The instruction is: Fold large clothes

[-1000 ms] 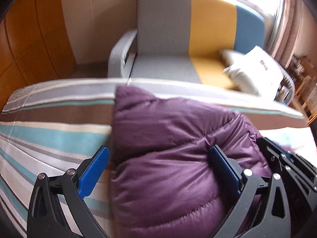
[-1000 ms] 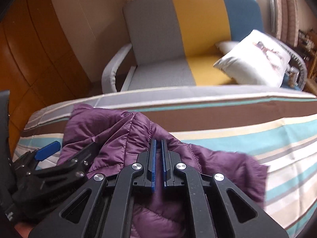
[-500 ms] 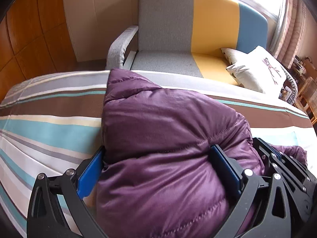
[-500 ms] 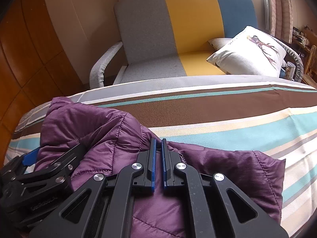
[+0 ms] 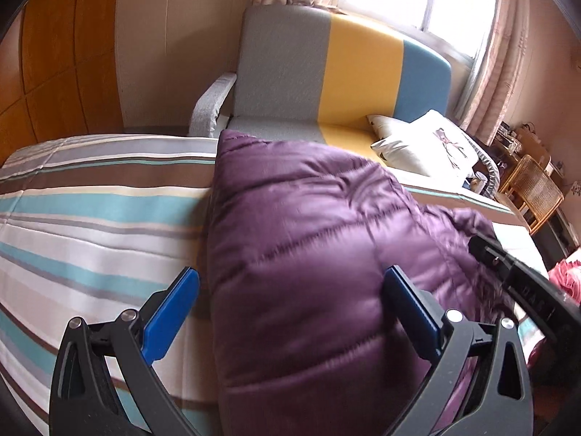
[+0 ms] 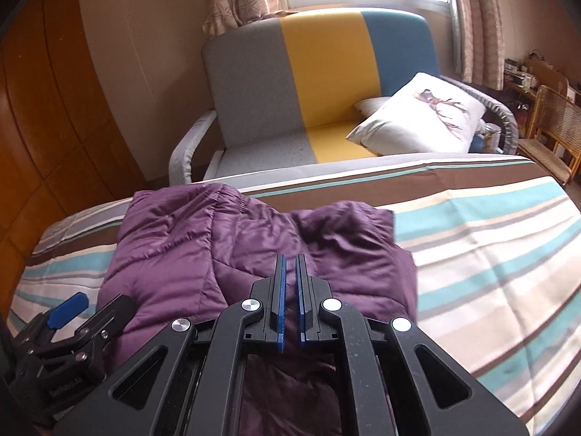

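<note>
Lying bunched on one striped bed (image 6: 490, 254), one purple padded jacket (image 6: 225, 254) sits beneath two grippers: the left gripper (image 5: 290, 312) spread wide around its folds, the right gripper (image 6: 289, 301) pinched together, nothing visibly held. Two pillows (image 6: 421, 112) rest on one far sofa (image 6: 254, 83).

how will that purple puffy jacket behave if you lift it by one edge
The purple jacket would probably sag and unfold: it lies in soft creases on the striped bedcover. Its quilted padding suggests that it is light for its bulk. The shiny fabric looks slippery, so a thin pinch may slide off.
</note>
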`<state>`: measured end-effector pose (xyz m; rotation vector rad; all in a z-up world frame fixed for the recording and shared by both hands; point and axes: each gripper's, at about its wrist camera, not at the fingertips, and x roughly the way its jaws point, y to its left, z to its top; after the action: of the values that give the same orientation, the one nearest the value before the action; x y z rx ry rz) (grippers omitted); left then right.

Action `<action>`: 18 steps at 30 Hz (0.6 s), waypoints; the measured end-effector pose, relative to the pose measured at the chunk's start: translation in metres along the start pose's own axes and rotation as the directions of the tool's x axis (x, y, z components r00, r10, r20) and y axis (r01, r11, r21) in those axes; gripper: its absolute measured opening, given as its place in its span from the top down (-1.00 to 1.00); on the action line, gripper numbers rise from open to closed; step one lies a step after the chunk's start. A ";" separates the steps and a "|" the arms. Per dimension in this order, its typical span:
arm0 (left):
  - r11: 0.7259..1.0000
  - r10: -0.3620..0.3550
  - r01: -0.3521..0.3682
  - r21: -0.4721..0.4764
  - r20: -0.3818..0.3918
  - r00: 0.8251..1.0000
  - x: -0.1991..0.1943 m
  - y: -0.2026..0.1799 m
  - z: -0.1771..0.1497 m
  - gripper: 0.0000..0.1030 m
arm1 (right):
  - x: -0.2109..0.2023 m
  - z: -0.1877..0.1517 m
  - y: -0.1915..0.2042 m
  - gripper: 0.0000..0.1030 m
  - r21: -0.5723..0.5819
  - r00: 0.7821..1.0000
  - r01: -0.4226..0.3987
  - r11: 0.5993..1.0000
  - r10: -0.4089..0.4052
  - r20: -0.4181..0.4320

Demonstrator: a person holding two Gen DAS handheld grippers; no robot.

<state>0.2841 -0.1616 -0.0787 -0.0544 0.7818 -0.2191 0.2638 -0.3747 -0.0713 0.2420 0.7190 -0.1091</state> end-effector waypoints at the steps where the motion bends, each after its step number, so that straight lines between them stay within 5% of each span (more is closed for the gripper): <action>1: 1.000 0.008 -0.008 0.009 0.013 1.000 -0.001 -0.001 -0.003 -0.96 | 0.000 -0.003 -0.002 0.91 0.005 1.000 0.008 1.000 -0.008 0.004; 18: 0.999 -0.013 0.009 0.053 0.066 0.998 0.018 -0.010 -0.018 -0.97 | 0.038 -0.032 -0.018 0.91 -0.006 0.999 0.054 0.999 -0.054 0.008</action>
<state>0.2826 -0.1745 -0.1026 -0.0163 0.7094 -0.2471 0.2682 -0.3843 -0.1229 0.2157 0.7177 -0.1590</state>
